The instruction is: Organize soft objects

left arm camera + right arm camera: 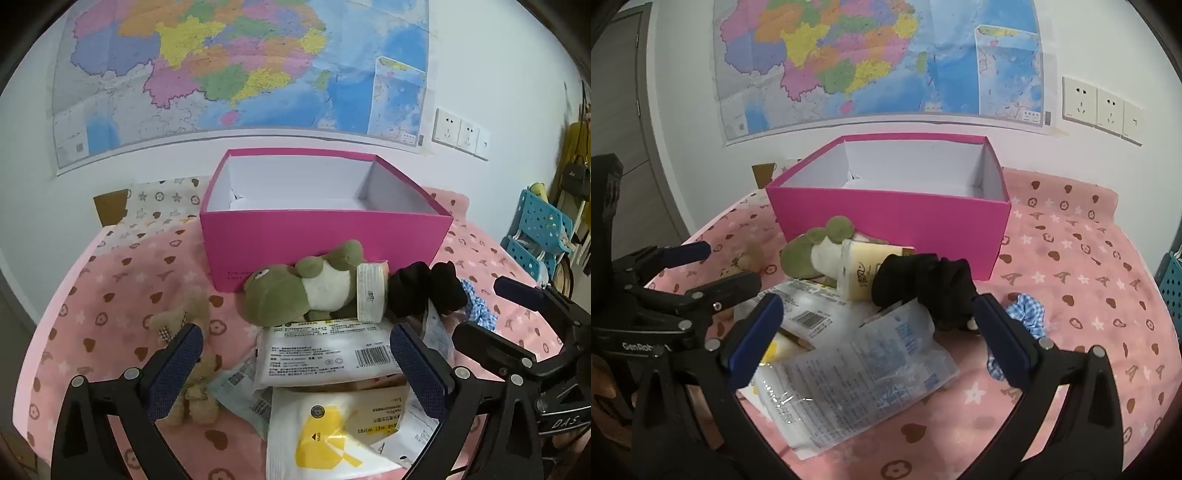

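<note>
An open, empty pink box stands on a pink blanket. In front of it lies a pile: a green plush frog, a tissue pack, a black cloth, wet-wipe packs, a clear plastic packet, a tan teddy bear and a blue checked scrunchie. My left gripper is open over the wipes. My right gripper is open over the clear packet.
A map hangs on the wall behind the box. Wall sockets sit at the right. A blue plastic stool stands beside the bed at the right. The right gripper shows in the left wrist view.
</note>
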The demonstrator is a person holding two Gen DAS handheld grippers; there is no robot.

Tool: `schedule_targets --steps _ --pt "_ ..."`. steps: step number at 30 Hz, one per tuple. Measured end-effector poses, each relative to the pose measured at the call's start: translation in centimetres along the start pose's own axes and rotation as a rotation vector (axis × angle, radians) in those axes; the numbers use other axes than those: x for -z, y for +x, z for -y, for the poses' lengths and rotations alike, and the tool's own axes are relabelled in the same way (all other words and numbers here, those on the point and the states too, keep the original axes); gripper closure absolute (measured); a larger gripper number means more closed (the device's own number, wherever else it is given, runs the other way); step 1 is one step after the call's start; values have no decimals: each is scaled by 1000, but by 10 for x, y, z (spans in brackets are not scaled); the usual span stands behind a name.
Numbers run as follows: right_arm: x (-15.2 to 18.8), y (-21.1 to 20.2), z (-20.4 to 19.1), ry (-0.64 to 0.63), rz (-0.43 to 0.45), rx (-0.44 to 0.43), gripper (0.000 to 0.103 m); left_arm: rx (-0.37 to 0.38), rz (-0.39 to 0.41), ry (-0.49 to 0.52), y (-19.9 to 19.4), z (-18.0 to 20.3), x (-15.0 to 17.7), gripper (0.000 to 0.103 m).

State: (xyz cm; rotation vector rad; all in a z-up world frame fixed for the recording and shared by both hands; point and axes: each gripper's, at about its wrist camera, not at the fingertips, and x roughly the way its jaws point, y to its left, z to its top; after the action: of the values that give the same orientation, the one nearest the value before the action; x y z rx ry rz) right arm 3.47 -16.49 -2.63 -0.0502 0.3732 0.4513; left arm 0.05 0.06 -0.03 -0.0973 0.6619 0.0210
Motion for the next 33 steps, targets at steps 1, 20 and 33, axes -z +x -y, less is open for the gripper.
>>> schedule_targets --steps 1,20,33 --pt "0 0 0 6 0 -3 0 -4 -3 0 0 0 0 0" --pt "-1 -1 4 28 6 -24 0 -29 11 20 -7 3 0 0" --pt "0 -2 5 29 16 -43 0 -22 6 19 -6 6 3 0"
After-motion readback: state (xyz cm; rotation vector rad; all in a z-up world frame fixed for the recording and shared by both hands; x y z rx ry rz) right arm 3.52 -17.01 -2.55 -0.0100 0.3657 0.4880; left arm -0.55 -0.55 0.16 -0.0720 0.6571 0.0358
